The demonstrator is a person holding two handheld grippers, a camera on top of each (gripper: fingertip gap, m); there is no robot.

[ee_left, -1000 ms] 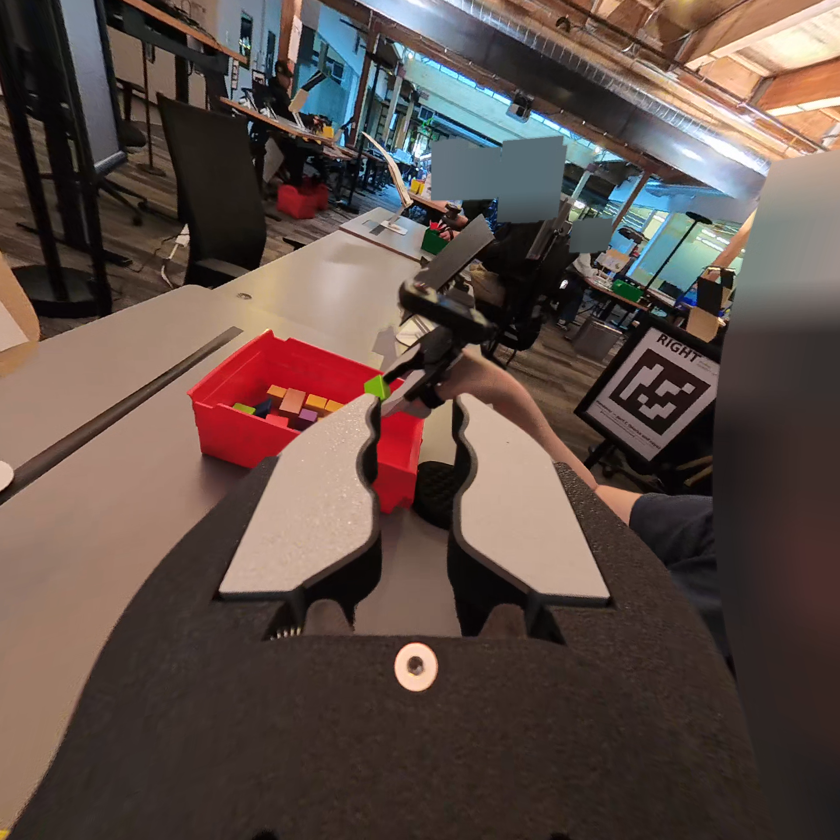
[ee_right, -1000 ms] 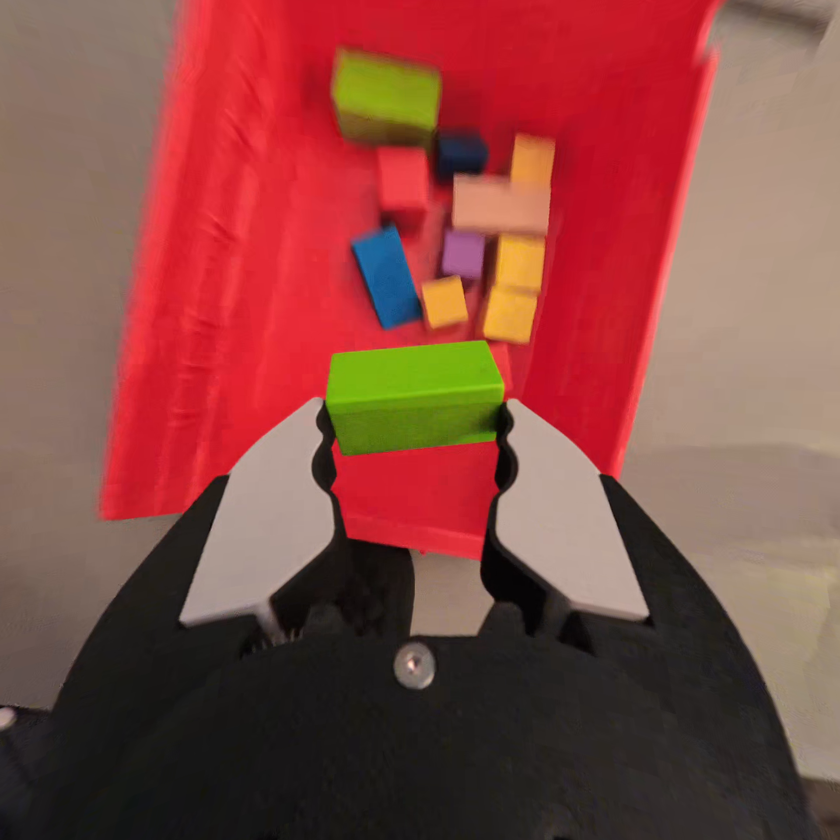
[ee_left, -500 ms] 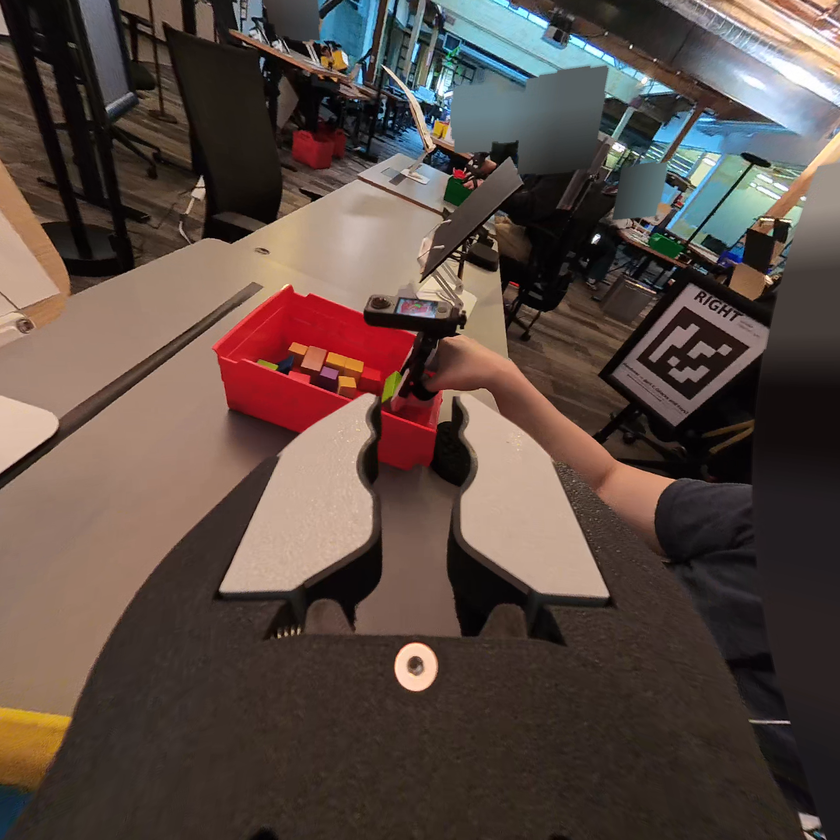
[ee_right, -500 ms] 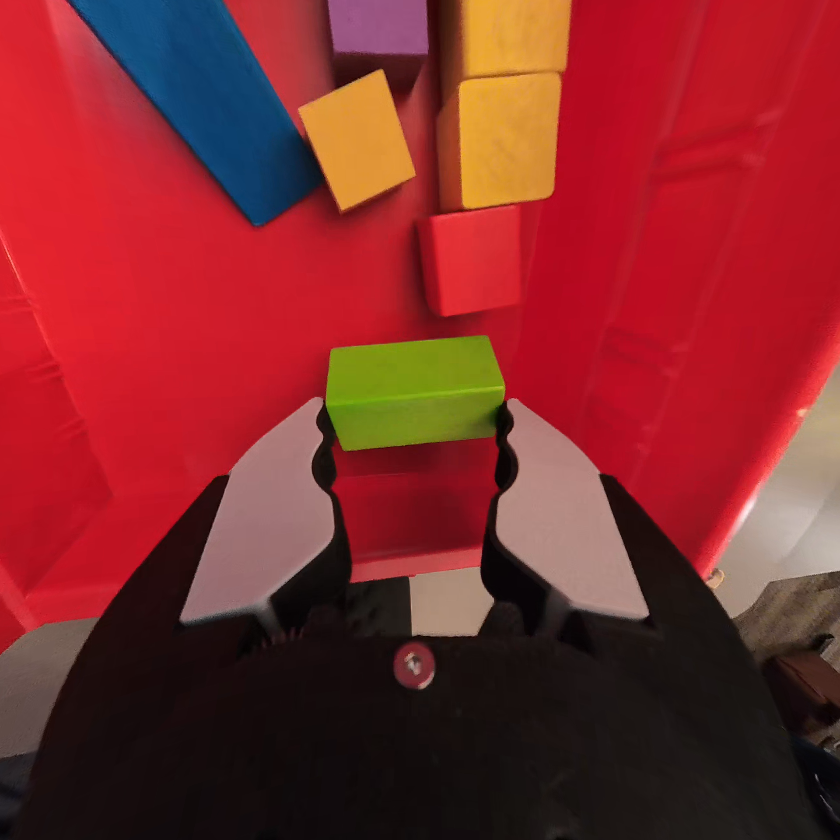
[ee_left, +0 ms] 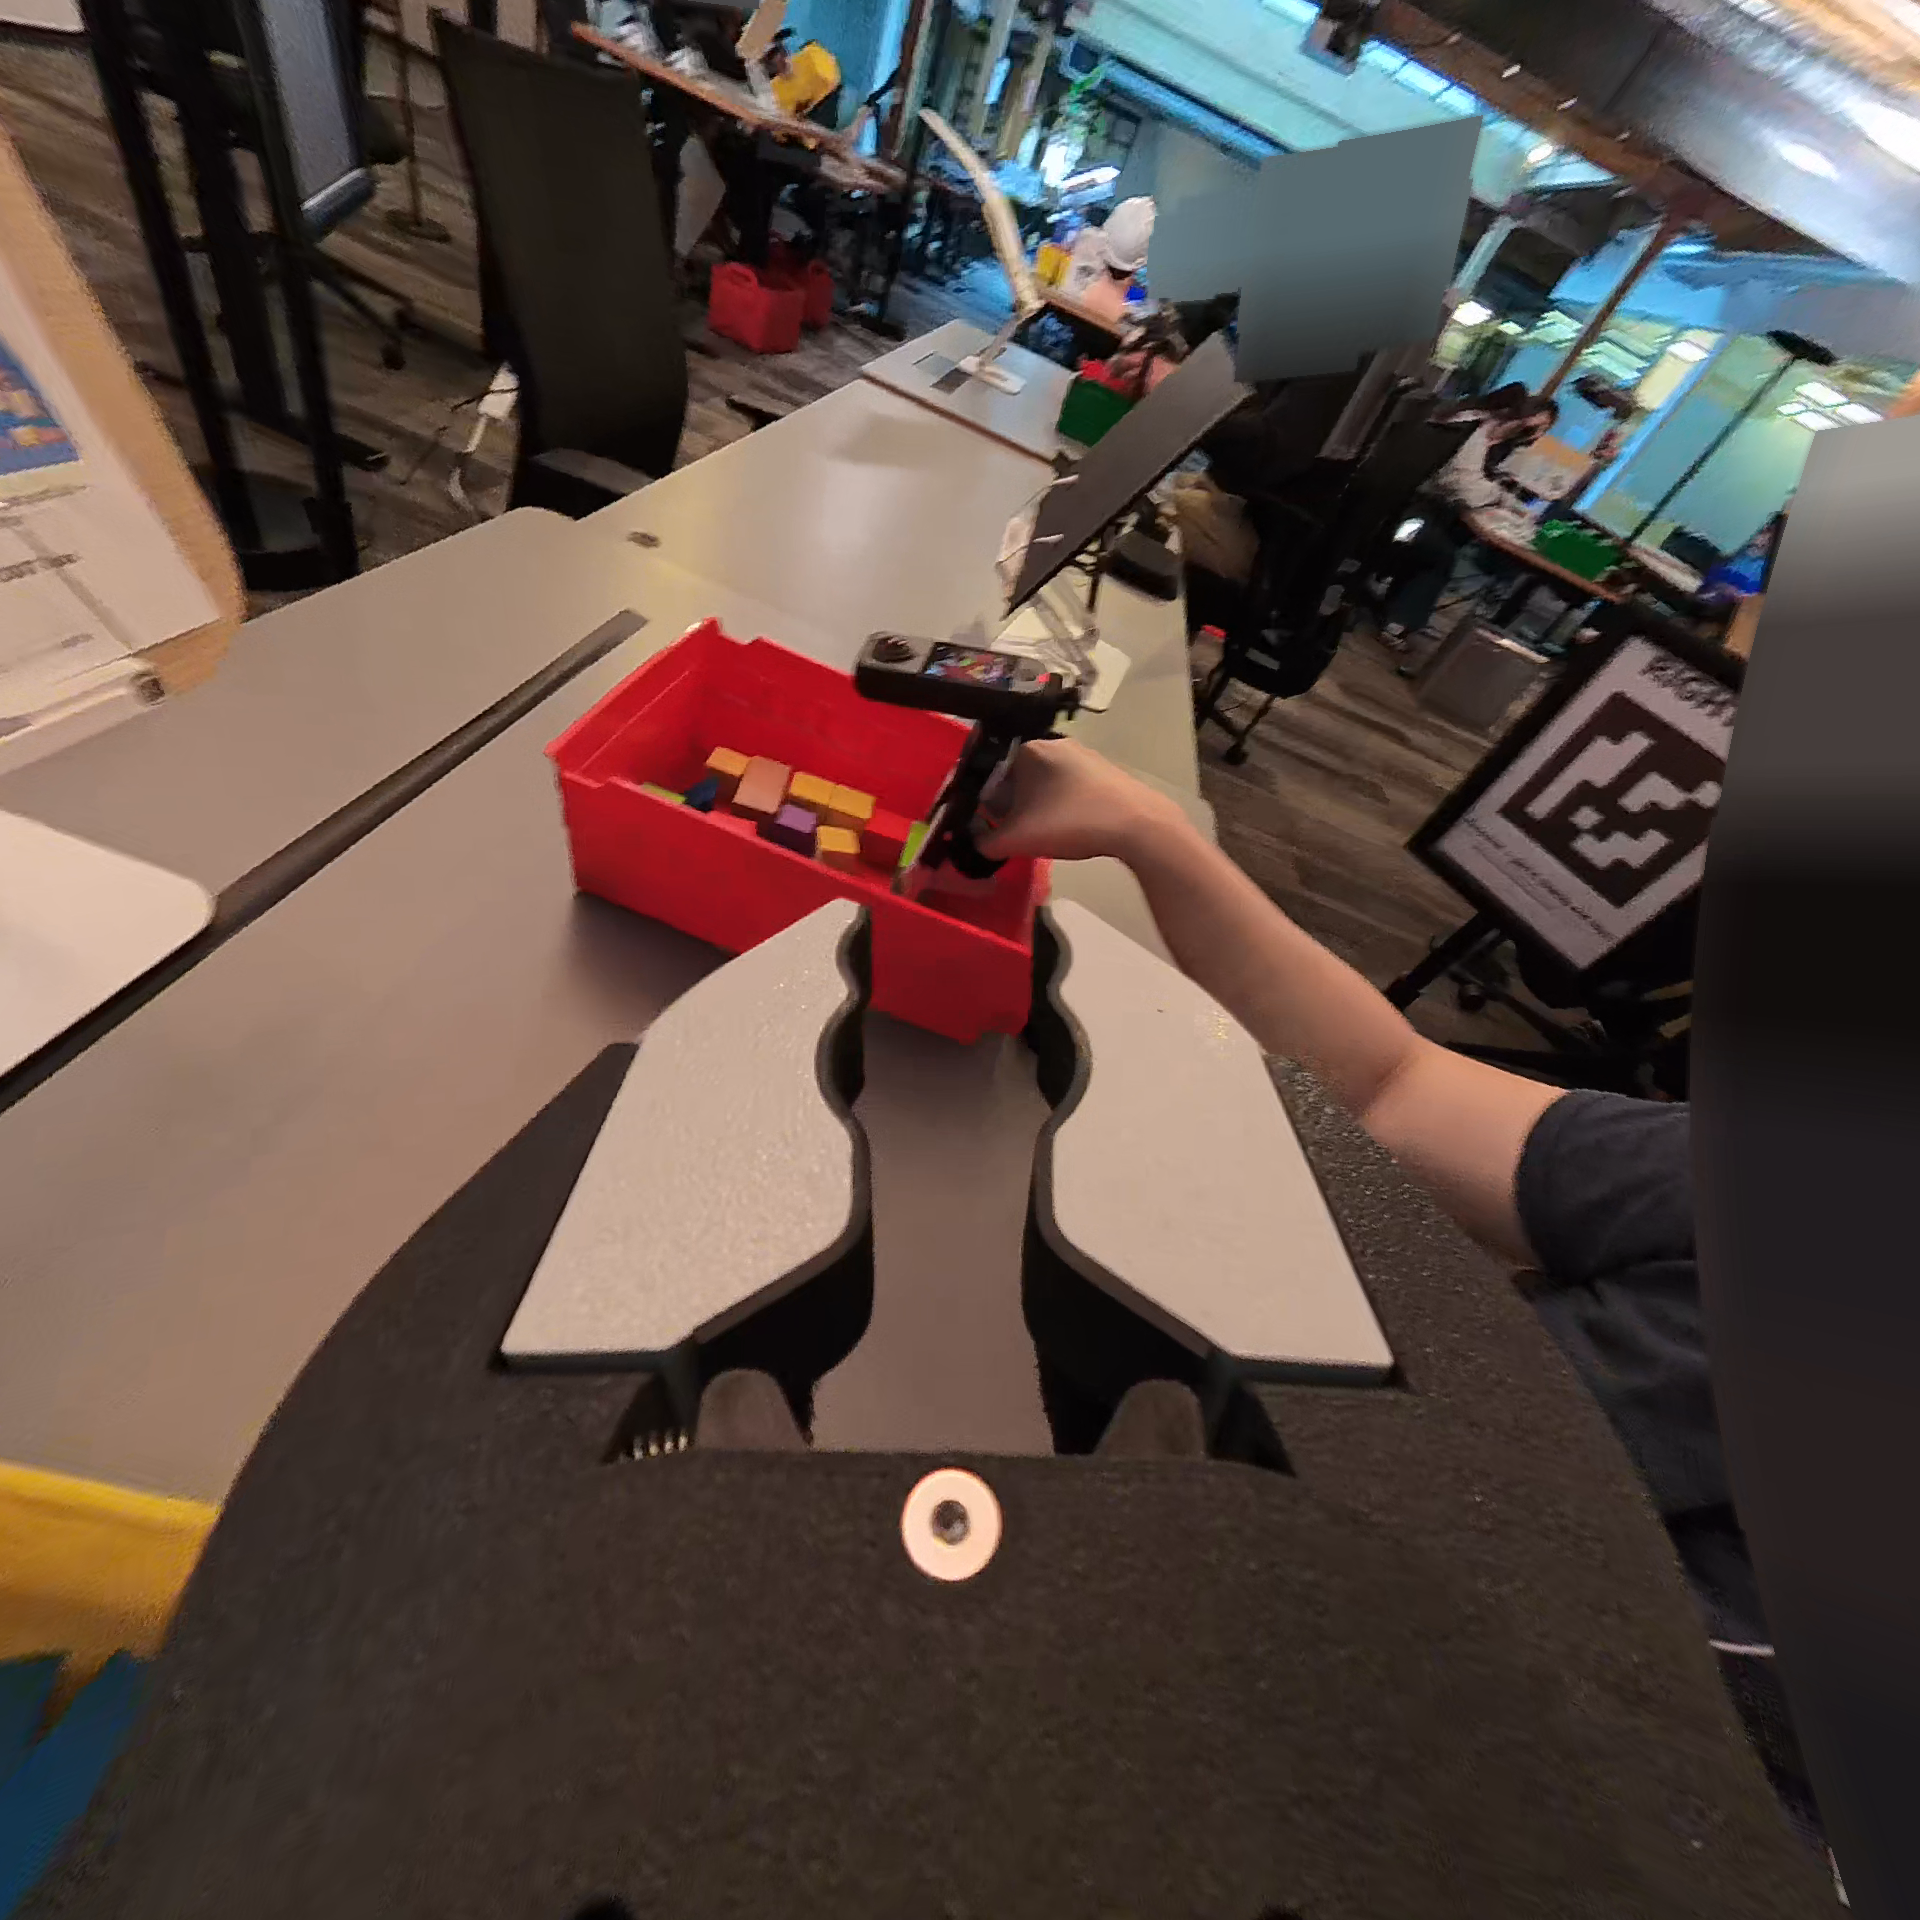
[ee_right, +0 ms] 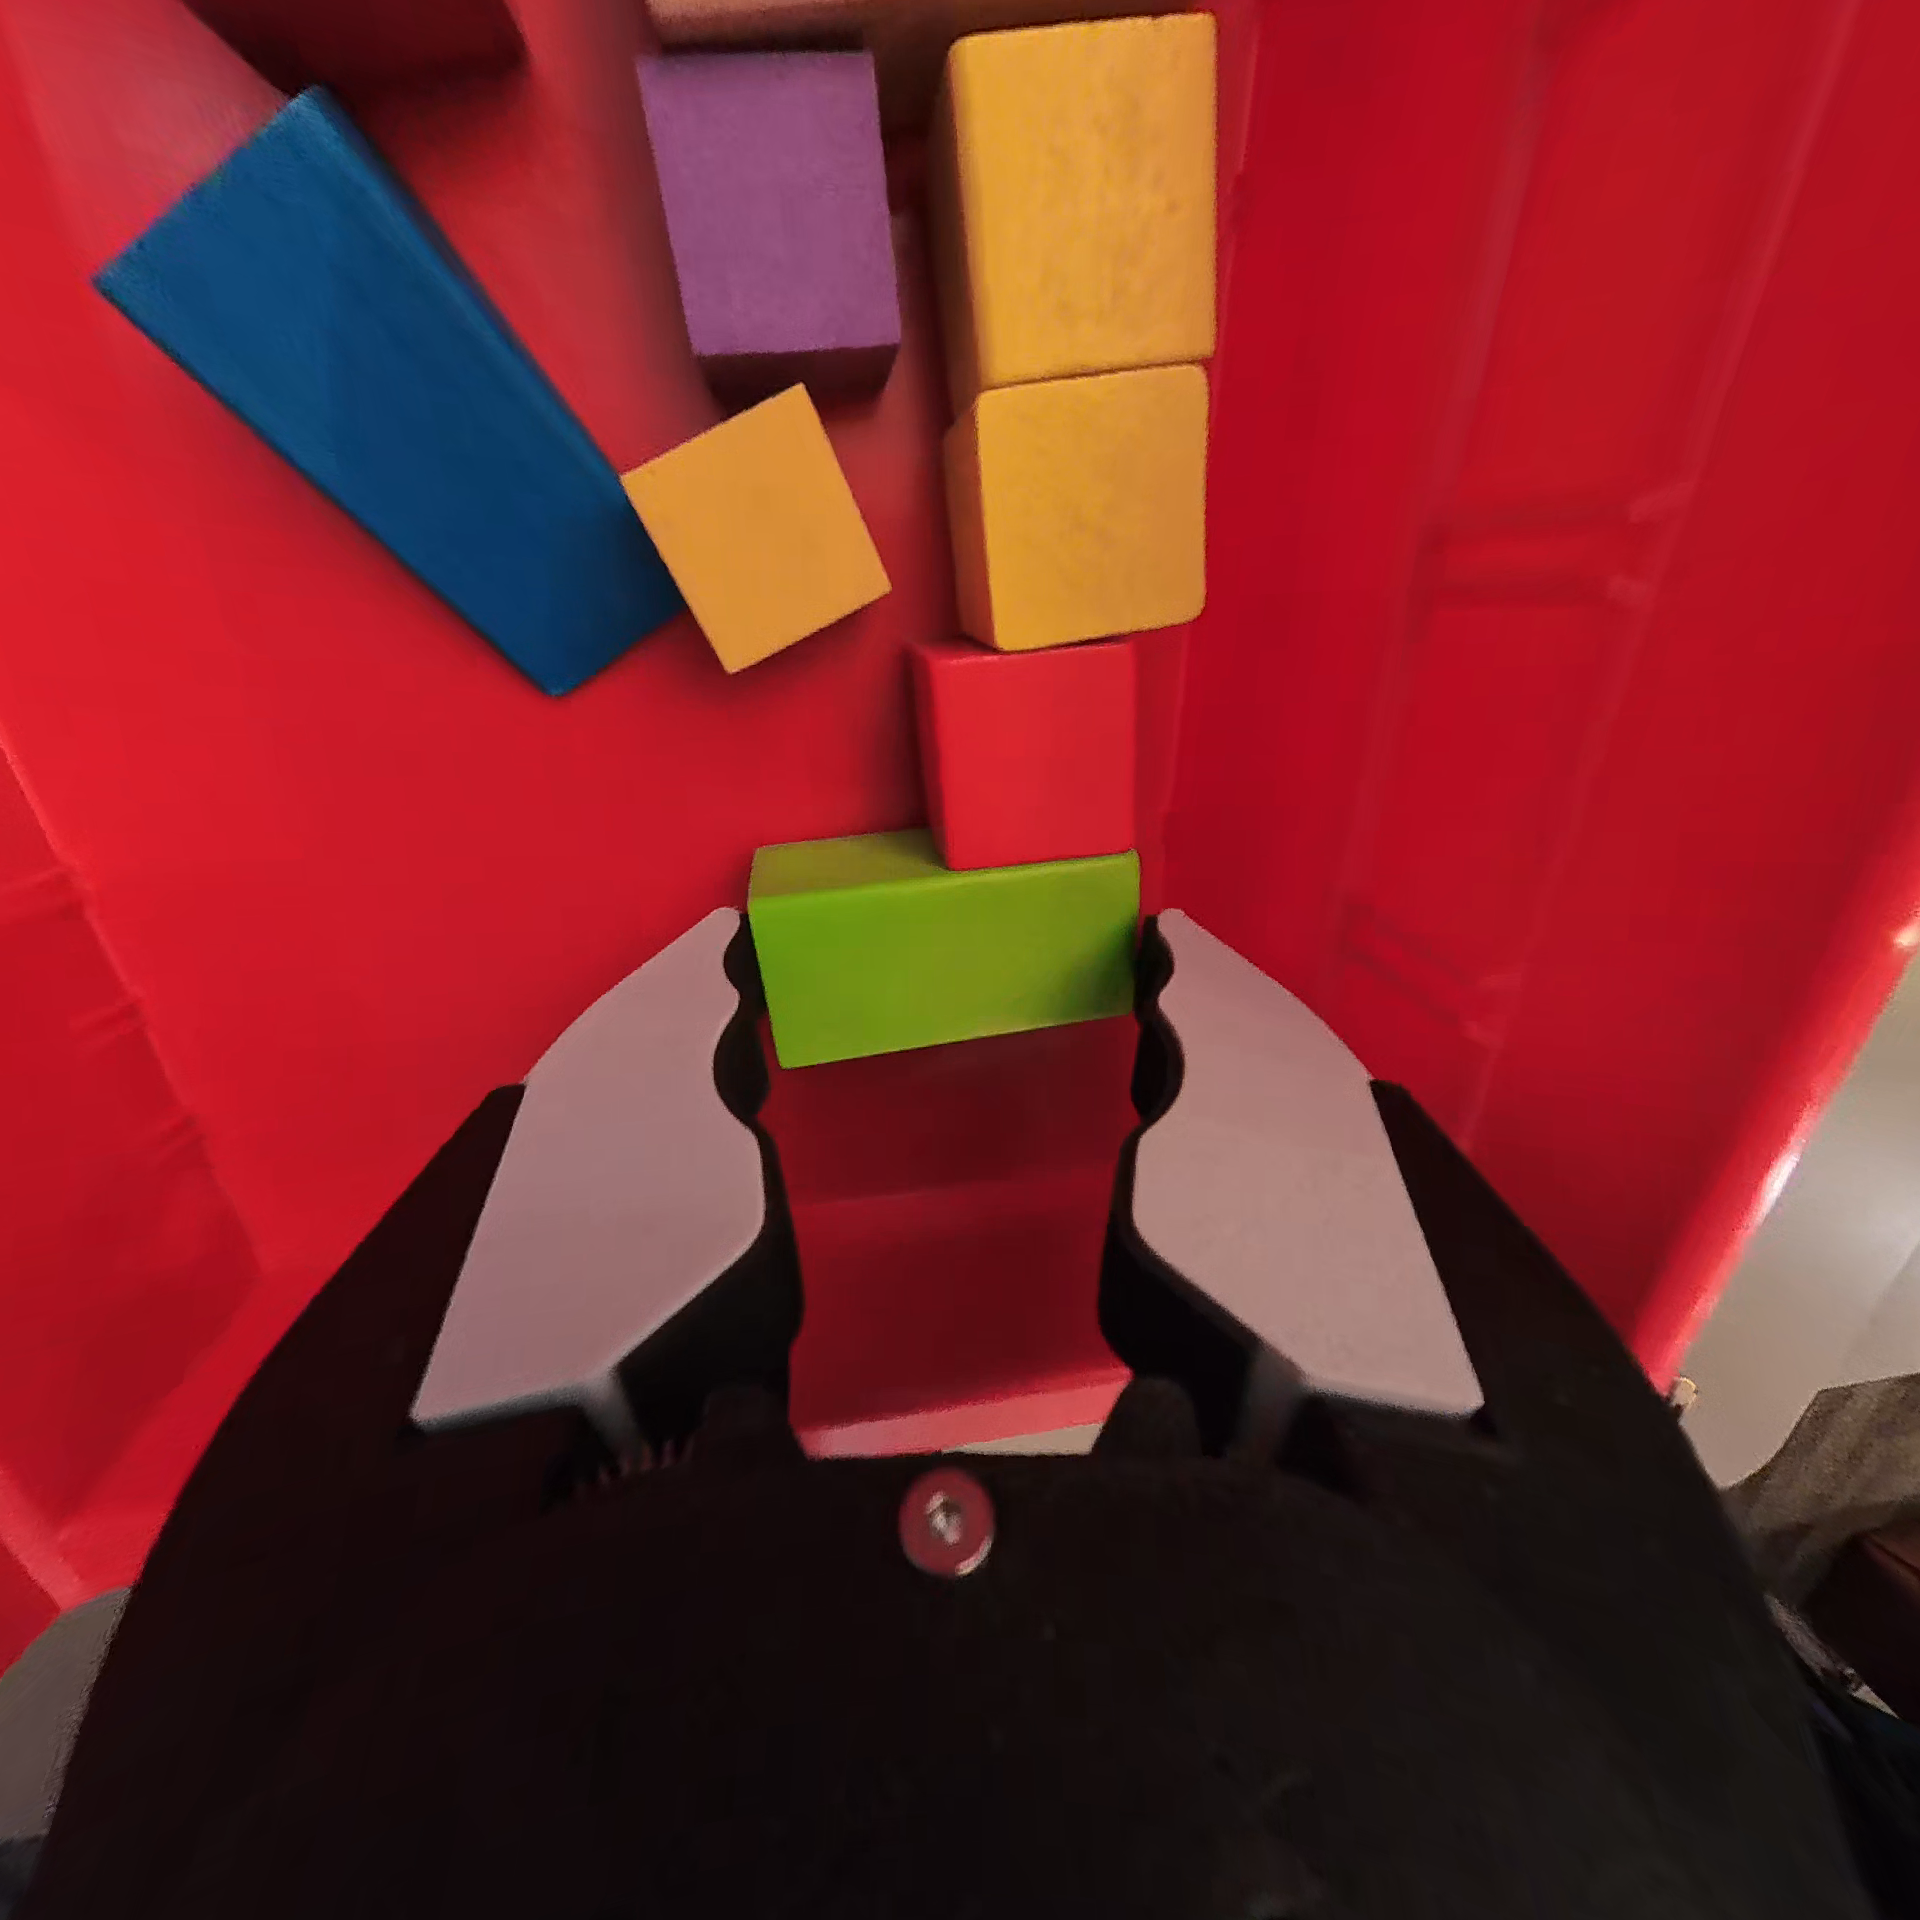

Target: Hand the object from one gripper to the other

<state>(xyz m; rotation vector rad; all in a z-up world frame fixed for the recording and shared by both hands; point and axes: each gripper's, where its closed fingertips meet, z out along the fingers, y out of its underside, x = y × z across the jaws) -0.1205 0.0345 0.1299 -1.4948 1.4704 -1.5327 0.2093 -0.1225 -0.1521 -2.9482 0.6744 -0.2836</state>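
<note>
My right gripper (ee_right: 940,935) is shut on a green block (ee_right: 940,956), one finger on each short end. It holds the block low inside the red bin (ee_right: 1507,727), where the block's far edge meets a red cube (ee_right: 1023,753). In the left wrist view the right gripper (ee_left: 956,821) reaches down into the bin's (ee_left: 727,883) near right corner, held by a hand, and a sliver of the green block (ee_left: 914,847) shows. My left gripper (ee_left: 945,935) is open and empty above the grey table (ee_left: 312,1039), just short of the bin.
The bin holds several loose blocks: a blue one (ee_right: 364,384), a purple one (ee_right: 774,208), orange-yellow ones (ee_right: 1081,509). A person's arm (ee_left: 1299,997) stretches in from the right. A black-and-white marker board (ee_left: 1590,810) stands at the right, and chairs and desks behind.
My right gripper has gone down from above the bin to near its floor, still holding the green block, which now meets the red cube. My left gripper's view has tilted and drawn back slightly.
</note>
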